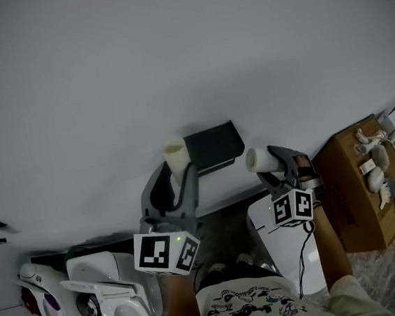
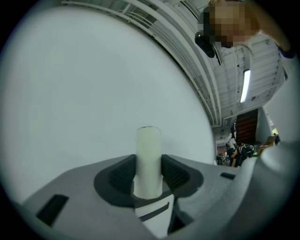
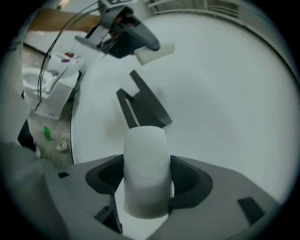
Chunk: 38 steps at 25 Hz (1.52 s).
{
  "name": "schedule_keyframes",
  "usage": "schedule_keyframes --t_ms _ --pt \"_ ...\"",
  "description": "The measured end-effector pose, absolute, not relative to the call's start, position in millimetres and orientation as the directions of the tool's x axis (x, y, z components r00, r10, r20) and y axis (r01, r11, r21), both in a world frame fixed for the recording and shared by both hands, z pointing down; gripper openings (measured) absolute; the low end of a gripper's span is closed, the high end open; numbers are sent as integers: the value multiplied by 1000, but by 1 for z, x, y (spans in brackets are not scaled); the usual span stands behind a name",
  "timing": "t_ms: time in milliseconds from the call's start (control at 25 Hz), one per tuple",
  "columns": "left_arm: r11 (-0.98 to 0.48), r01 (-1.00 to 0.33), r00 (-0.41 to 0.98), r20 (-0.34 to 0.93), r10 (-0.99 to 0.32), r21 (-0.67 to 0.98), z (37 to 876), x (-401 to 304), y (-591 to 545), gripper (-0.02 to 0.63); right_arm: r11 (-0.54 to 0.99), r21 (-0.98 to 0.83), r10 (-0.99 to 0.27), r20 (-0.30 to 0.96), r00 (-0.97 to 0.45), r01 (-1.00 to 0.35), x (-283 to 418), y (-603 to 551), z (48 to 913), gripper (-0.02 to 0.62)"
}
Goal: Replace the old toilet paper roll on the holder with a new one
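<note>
1. Cardboard-pale tube (image 2: 148, 159), bare of paper, clamped between the jaws of the left gripper (image 2: 148, 174); ribbed pads (image 2: 172, 173) pressed on both sides of its lower half, upper half sticking out past the fingertips toward the white wall (image 2: 84, 93)
2. White and thicker, the new roll (image 3: 145, 171) held the same way in the right gripper (image 3: 146, 183); jaws spread wide round it and tight on its two flanks, far end poking beyond the tips
3. Black holder (image 1: 214, 145) fixed on the wall, lying between the two loads in the head view: tube just to its left, new roll just to its right by the lower corner; touching or apart, not possible to tell
4. In the right gripper view, holder straight beyond the new roll, with the left gripper and its tube higher up, tube end pointing right
5. Left forearm (image 1: 181, 299) rising from the bottom middle of the head view, gripper held about level and aimed at the wall
6. Right forearm (image 1: 331, 245) bare, reaching up from the lower right; gripper tipped a little downward and aimed toward the holder
7. Off to the sides in the head view: toilet (image 1: 122, 305) at lower left, cardboard box (image 1: 355, 193) at right
</note>
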<state>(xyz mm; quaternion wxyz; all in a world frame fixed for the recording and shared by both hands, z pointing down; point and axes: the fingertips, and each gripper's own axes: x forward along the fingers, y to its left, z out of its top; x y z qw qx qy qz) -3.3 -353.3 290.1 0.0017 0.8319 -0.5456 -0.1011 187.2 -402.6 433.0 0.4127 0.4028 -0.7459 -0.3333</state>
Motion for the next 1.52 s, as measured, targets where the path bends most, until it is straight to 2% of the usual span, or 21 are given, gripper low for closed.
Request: schedule_keyframes --t_ms 160,280,920,1520 --pt "-387 -916 366 -174 -914 103 286 -13 -349 178 409 906 -884 362 -298 -113 174 -411 443 311" --pt "-374 -922 354 -174 -919 102 284 -21 -346 178 403 914 -878 373 -300 -41 162 -413 450 311" --pt "-334 -937 315 -161 -935 103 287 -41 -339 178 371 928 -885 340 -318 -42 136 -423 456 311" --pt "-278 -956 261 -158 -952 96 287 -69 -321 178 254 966 -862 244 -445 37 61 -402 455 311"
